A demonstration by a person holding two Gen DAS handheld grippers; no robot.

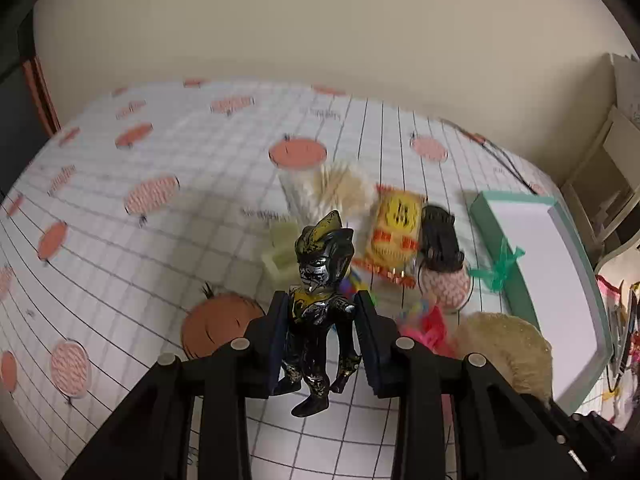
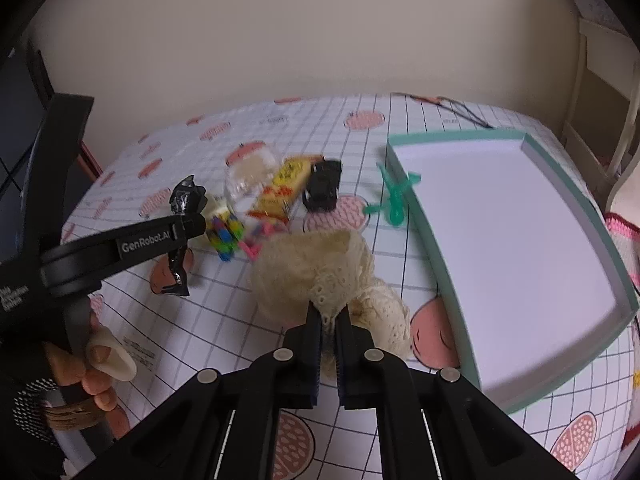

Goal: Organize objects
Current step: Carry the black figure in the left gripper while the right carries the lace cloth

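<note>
yellow packet (image 1: 394,236): print blurred | clear jar (image 2: 250,176): smeared | black toy car (image 1: 438,240): blurred

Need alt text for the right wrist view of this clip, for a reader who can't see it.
The right gripper is shut on a cream lace cloth on a grid-patterned tablecloth. An empty teal-rimmed tray sits to its right. At left, the left gripper holds a dark toy figure above a clutter of small toys.
</note>
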